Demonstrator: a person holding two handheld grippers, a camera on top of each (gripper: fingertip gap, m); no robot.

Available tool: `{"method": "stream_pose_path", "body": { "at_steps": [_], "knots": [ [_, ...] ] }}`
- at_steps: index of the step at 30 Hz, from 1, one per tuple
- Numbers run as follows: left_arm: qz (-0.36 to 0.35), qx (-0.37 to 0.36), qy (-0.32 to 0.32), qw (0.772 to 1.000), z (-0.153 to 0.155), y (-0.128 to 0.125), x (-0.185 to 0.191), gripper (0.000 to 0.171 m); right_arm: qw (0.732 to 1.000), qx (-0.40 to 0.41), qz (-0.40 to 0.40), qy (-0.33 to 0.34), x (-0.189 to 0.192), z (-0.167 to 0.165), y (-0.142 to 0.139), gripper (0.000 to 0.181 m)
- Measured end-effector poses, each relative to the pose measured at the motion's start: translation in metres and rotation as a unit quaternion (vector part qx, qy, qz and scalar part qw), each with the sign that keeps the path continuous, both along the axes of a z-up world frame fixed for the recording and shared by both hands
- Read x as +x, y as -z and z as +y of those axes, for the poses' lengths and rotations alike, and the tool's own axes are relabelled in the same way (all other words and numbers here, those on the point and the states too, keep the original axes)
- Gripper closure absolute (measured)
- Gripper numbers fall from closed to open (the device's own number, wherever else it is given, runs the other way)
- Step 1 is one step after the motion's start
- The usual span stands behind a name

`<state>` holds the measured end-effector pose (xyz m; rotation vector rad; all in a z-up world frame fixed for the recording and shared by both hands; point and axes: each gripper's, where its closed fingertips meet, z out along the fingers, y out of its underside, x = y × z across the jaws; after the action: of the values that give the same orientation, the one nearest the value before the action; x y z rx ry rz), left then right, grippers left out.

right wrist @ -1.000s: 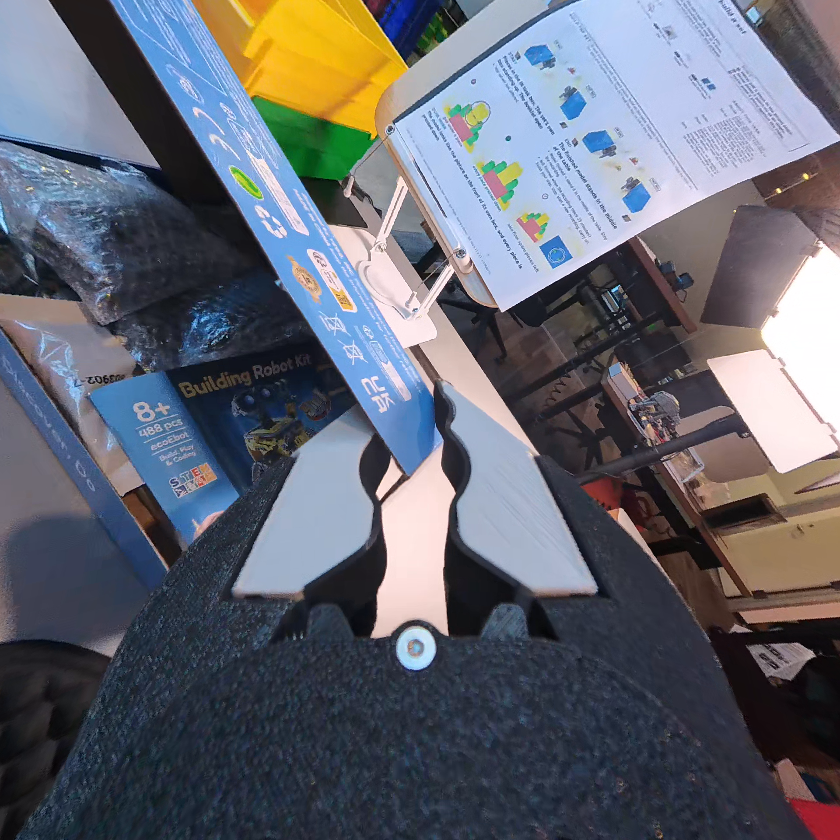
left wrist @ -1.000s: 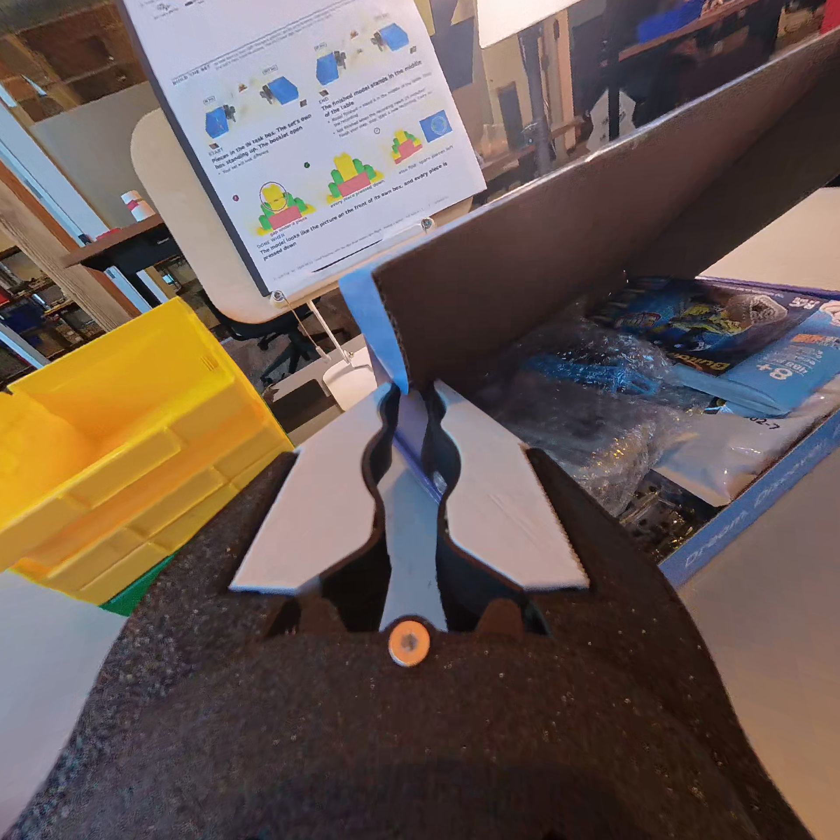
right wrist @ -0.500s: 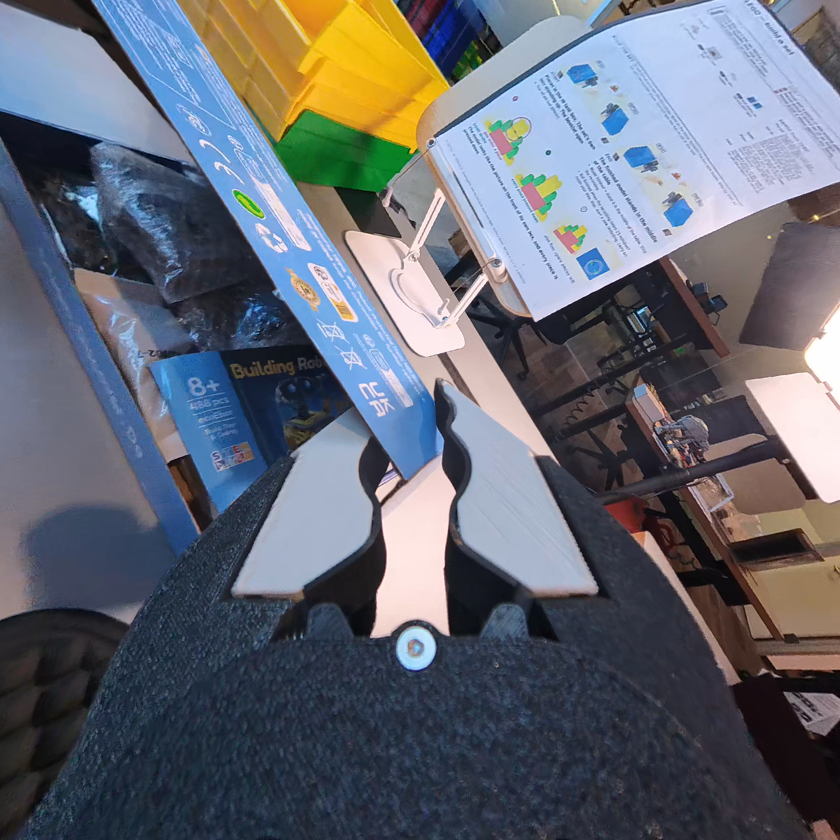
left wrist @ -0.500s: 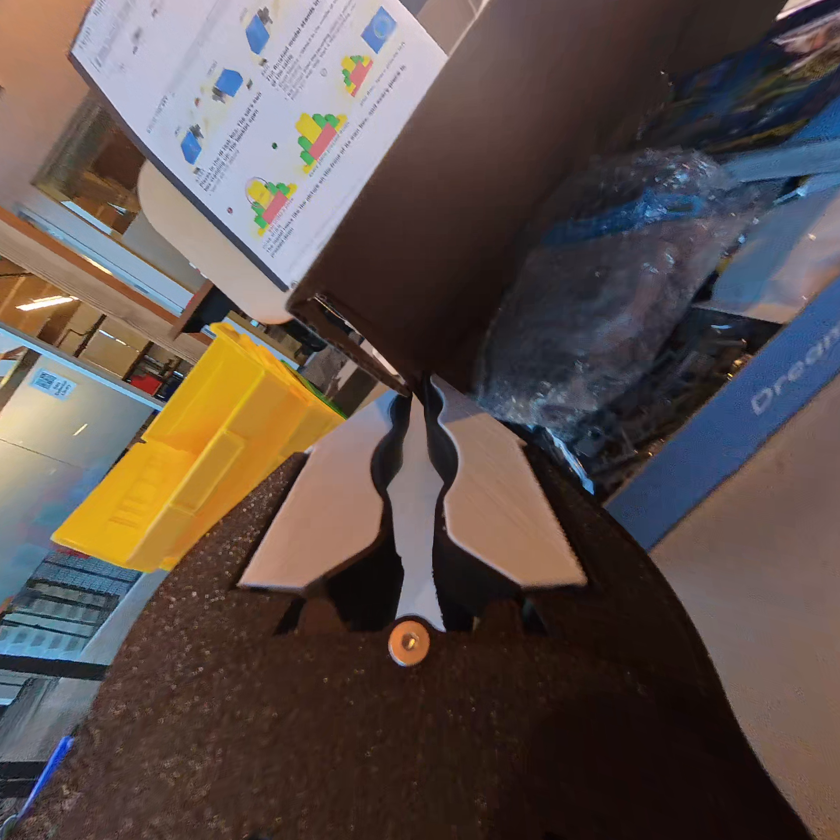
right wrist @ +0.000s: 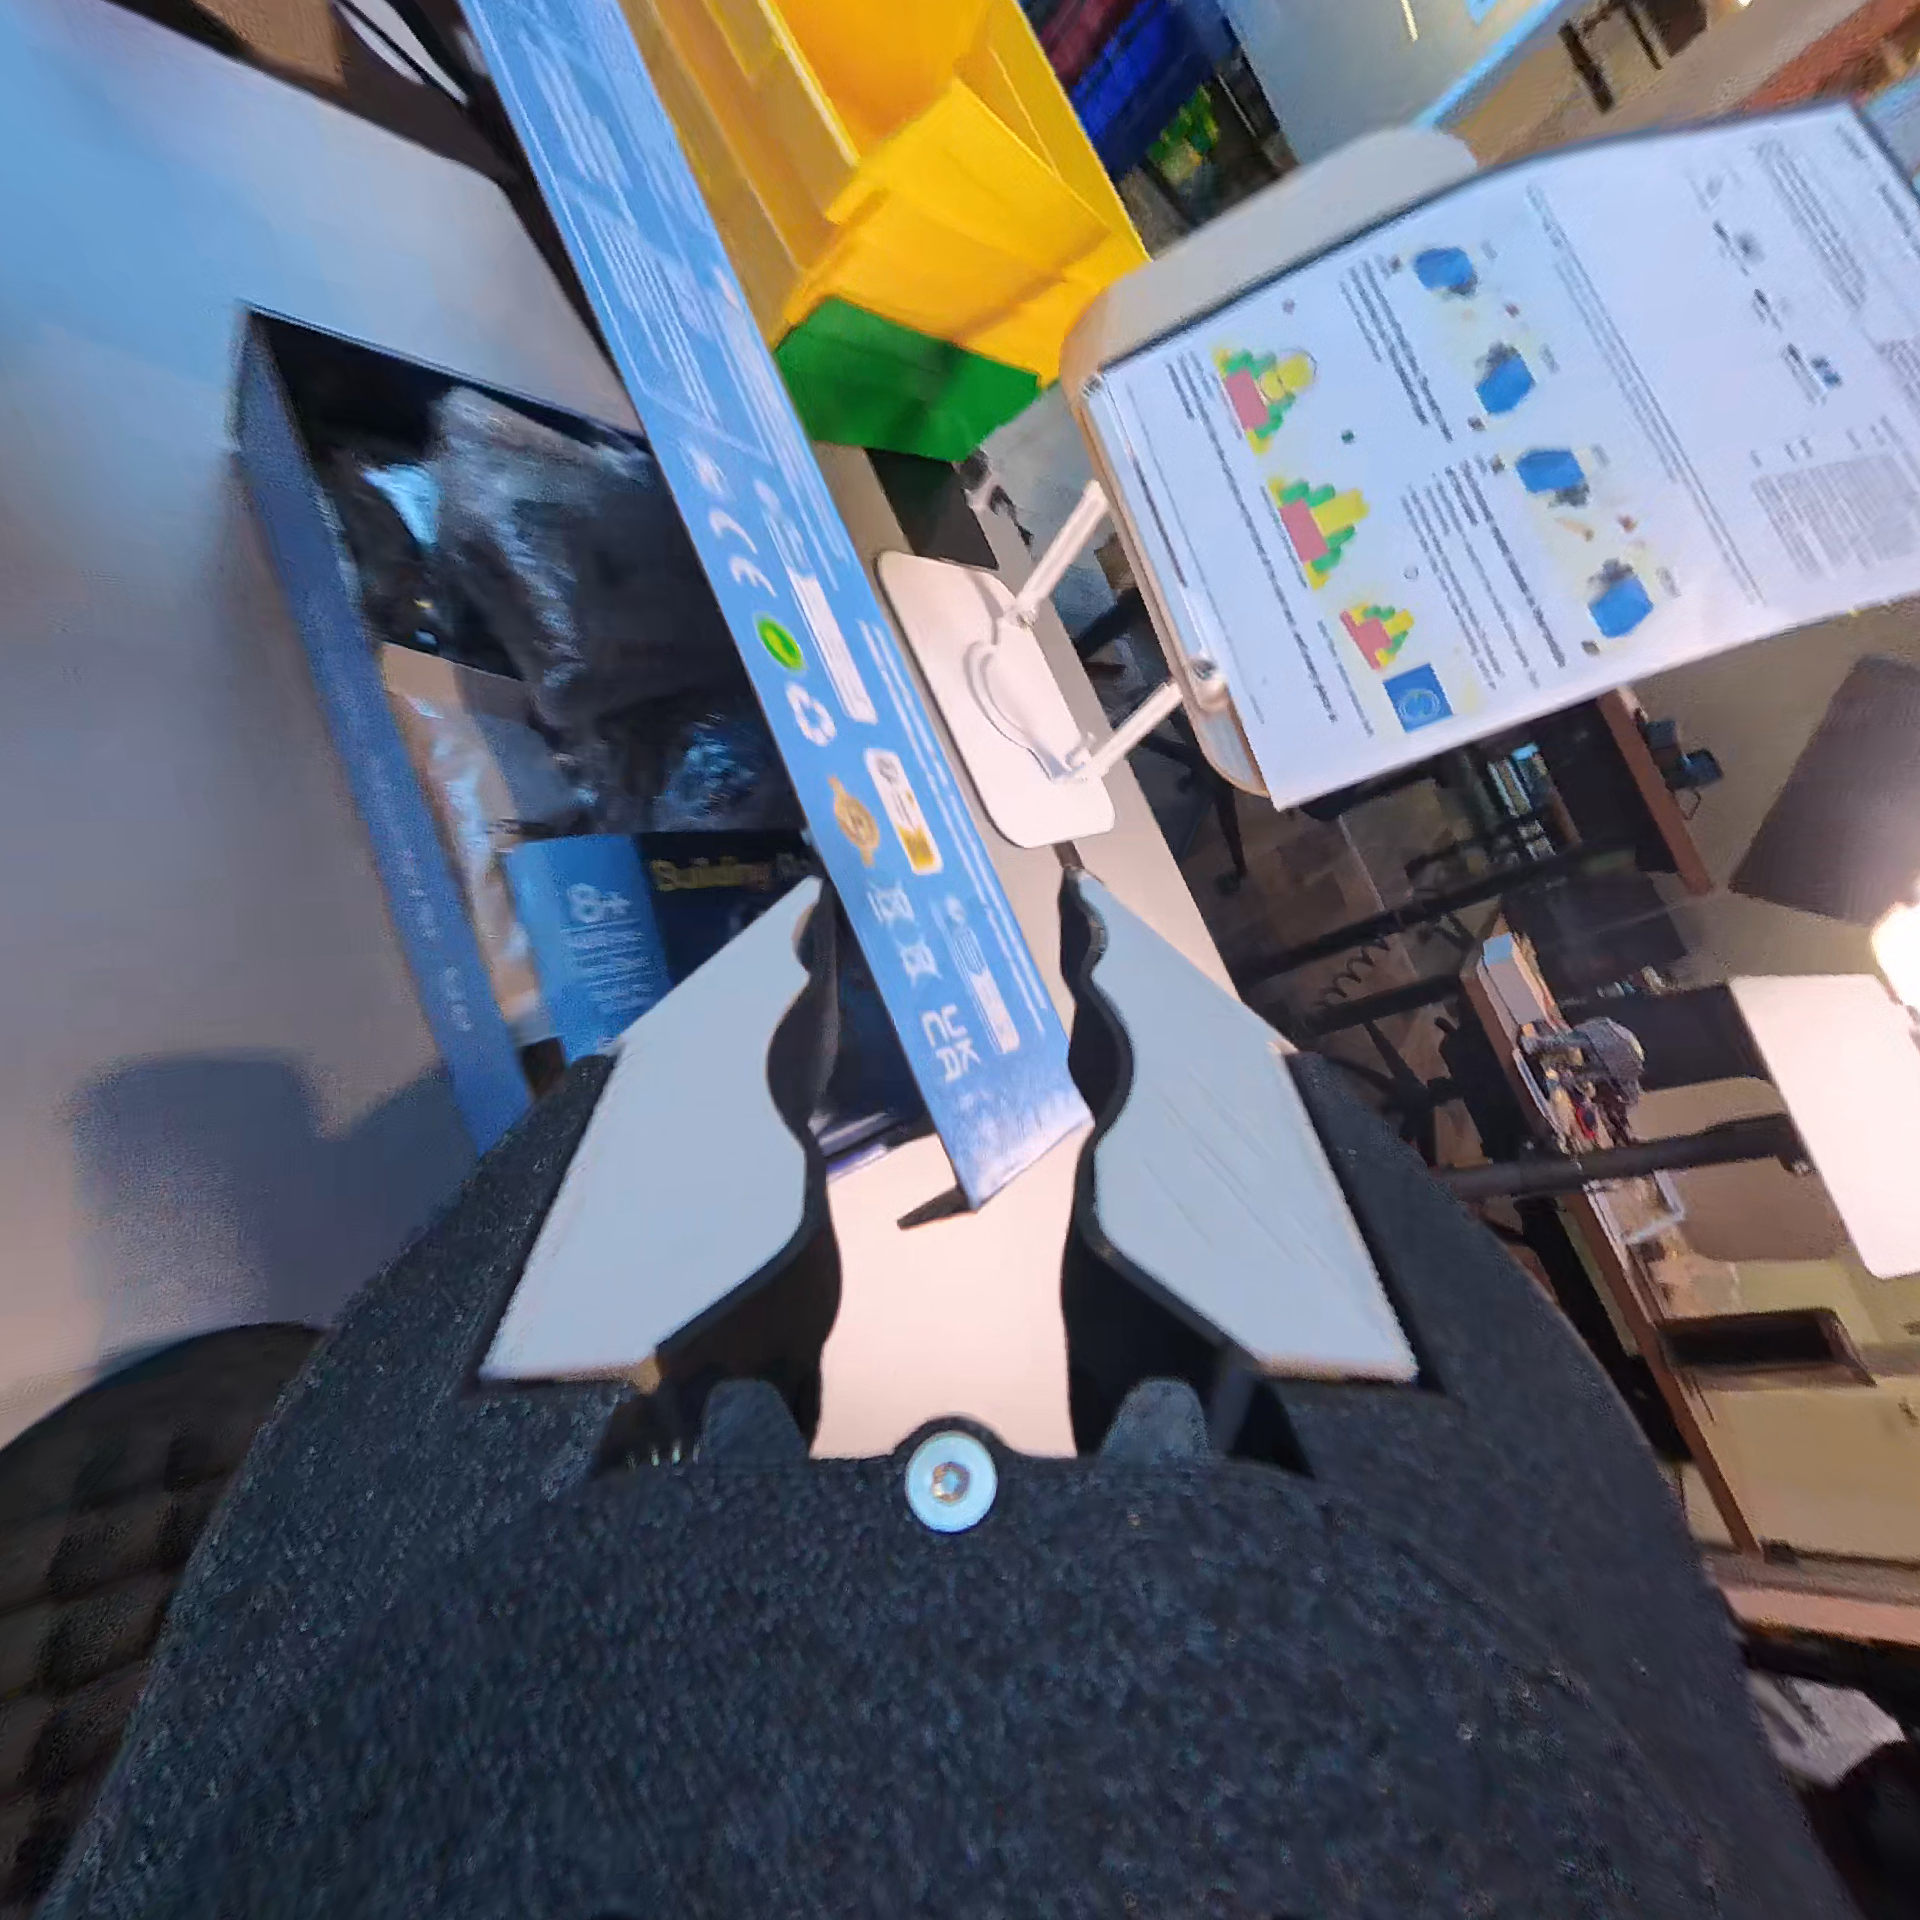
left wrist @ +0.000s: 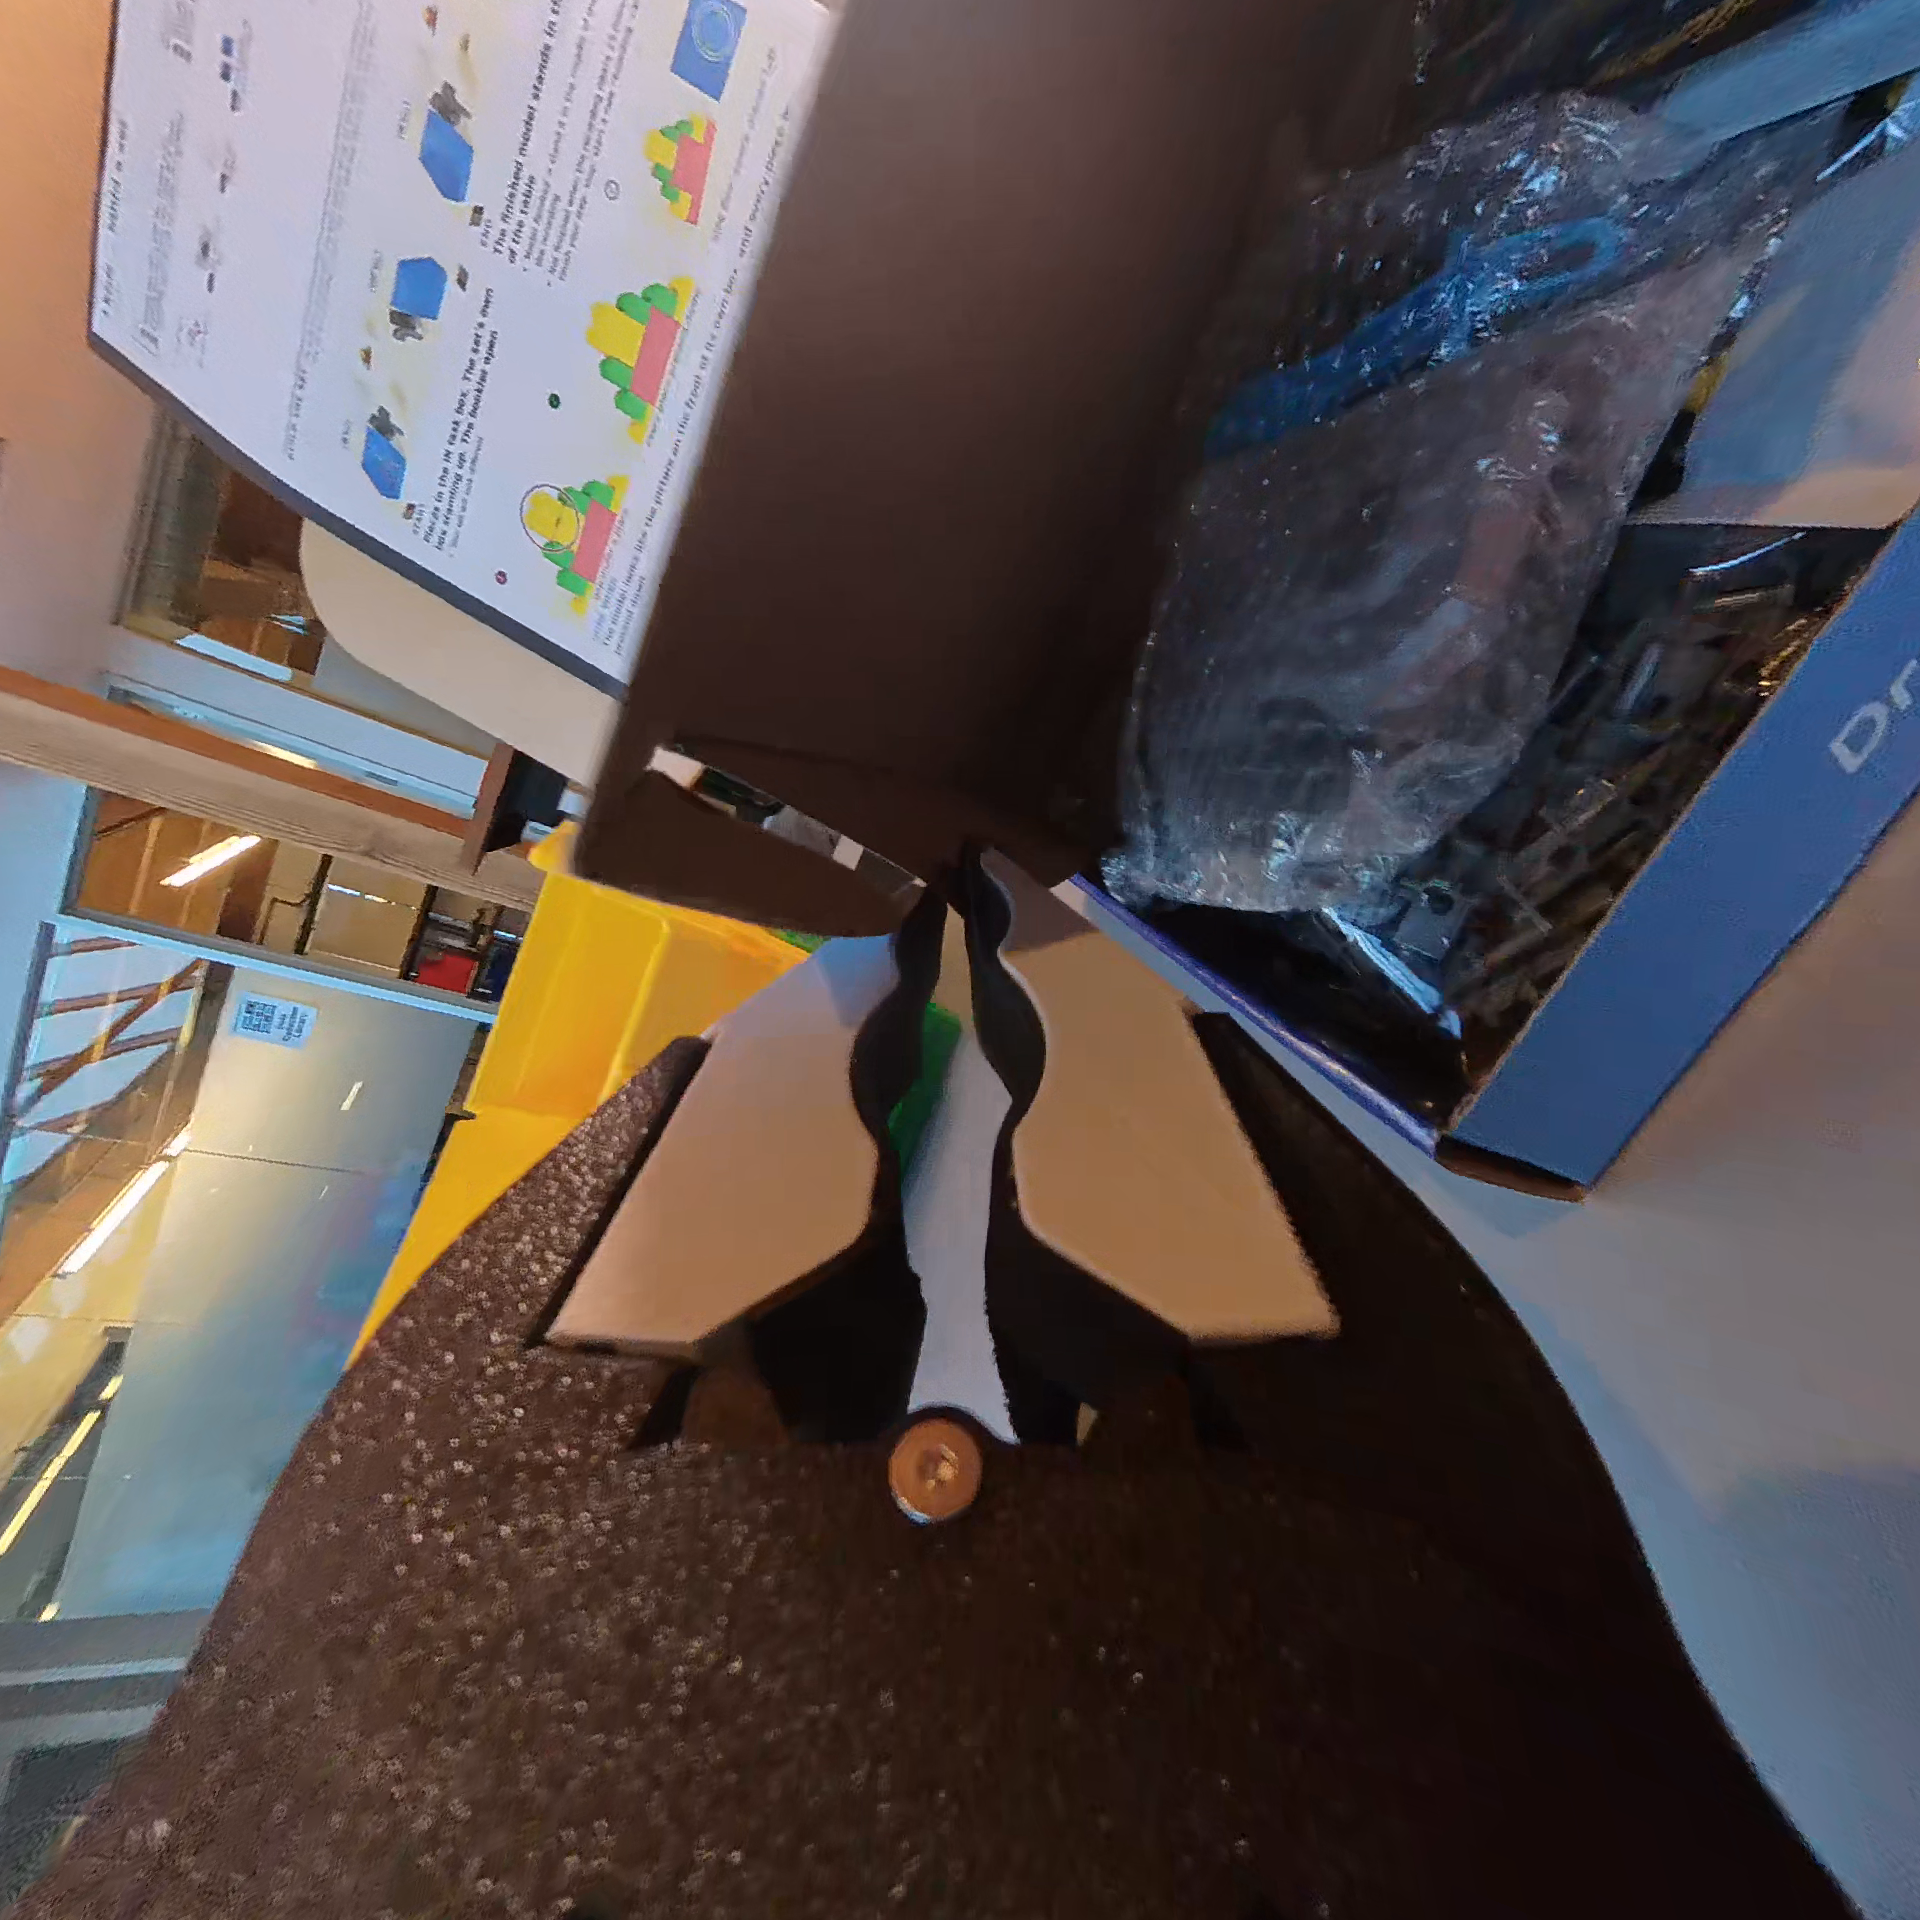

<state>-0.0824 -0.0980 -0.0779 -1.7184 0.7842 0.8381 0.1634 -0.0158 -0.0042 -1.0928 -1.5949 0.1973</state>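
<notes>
Pinching the corner of the brown lid flap (left wrist: 935,436), the left claw (left wrist: 961,883) is clenched on it. The right claw (right wrist: 940,894) is spread wide, the flap's blue edge (right wrist: 831,665) between its fingers, untouched. Beyond lies the open box (right wrist: 364,707); bare bench (right wrist: 935,1320) beneath.

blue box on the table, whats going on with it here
A person works two handheld grippers on the opened blue box. The left gripper is shut on a corner of its raised lid flap. The right gripper is open, its fingers either side of the flap's blue edge. Bagged parts and a booklet lie inside.
</notes>
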Motion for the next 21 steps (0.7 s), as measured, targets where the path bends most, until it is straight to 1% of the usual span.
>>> {"method": "stream_pose_path", "body": {
  "at_steps": [1,2,4,6,7,8,9,11,12,13,14,16,18,19,21],
  "knots": [
    [-0.015,0.001,0.002,1.0,-0.002,0.004,0.0,0.171,1.0,-0.004,-0.004,-0.026,-0.001,-0.019,0.0,0.137],
    [-0.034,0.004,0.005,0.999,-0.003,0.006,0.001,0.171,0.998,-0.014,0.006,-0.058,-0.004,-0.042,-0.001,0.139],
    [-0.07,0.017,0.008,0.997,-0.003,0.008,0.003,0.17,0.991,-0.059,0.031,-0.119,-0.014,-0.089,0.004,0.141],
    [-0.094,0.039,0.008,0.995,-0.001,0.004,0.003,0.169,0.977,-0.125,0.042,-0.17,-0.033,-0.129,0.024,0.143],
    [-0.108,0.051,0.011,0.993,0.0,0.0,0.003,0.169,0.971,-0.149,0.032,-0.182,-0.044,-0.143,0.041,0.143],
    [-0.122,0.059,0.015,0.991,0.002,-0.002,0.004,0.167,0.973,-0.152,0.027,-0.171,-0.056,-0.144,0.056,0.145],
    [-0.139,0.059,0.019,0.988,0.003,-0.003,0.005,0.166,0.977,-0.143,0.026,-0.153,-0.068,-0.138,0.068,0.144],
    [-0.182,0.056,0.02,0.981,0.007,0.001,0.006,0.158,0.978,-0.156,0.032,-0.137,-0.089,-0.129,0.082,0.145],
    [-0.199,0.06,0.018,0.978,0.009,0.003,0.007,0.15,0.976,-0.17,0.034,-0.131,-0.099,-0.126,0.088,0.145],
    [-0.21,0.07,0.014,0.975,0.012,0.001,0.006,0.146,0.976,-0.176,0.031,-0.126,-0.109,-0.123,0.094,0.144],
    [-0.219,0.083,0.014,0.972,0.015,-0.004,0.006,0.146,0.978,-0.172,0.021,-0.118,-0.12,-0.119,0.1,0.143],
    [-0.233,0.096,0.006,0.968,0.02,-0.012,0.003,0.156,0.985,-0.142,0.005,-0.101,-0.139,-0.11,0.106,0.139],
    [-0.187,0.077,-0.02,0.979,0.023,-0.007,-0.006,0.163,0.983,-0.138,-0.006,-0.119,-0.15,-0.119,0.105,0.139],
    [-0.16,0.061,-0.025,0.985,0.023,0.001,-0.008,0.164,0.981,-0.144,-0.007,-0.133,-0.153,-0.126,0.102,0.139],
    [-0.122,0.023,-0.027,0.992,0.02,0.027,-0.009,0.166,0.976,-0.156,-0.01,-0.155,-0.152,-0.138,0.099,0.143]
  ]
}}
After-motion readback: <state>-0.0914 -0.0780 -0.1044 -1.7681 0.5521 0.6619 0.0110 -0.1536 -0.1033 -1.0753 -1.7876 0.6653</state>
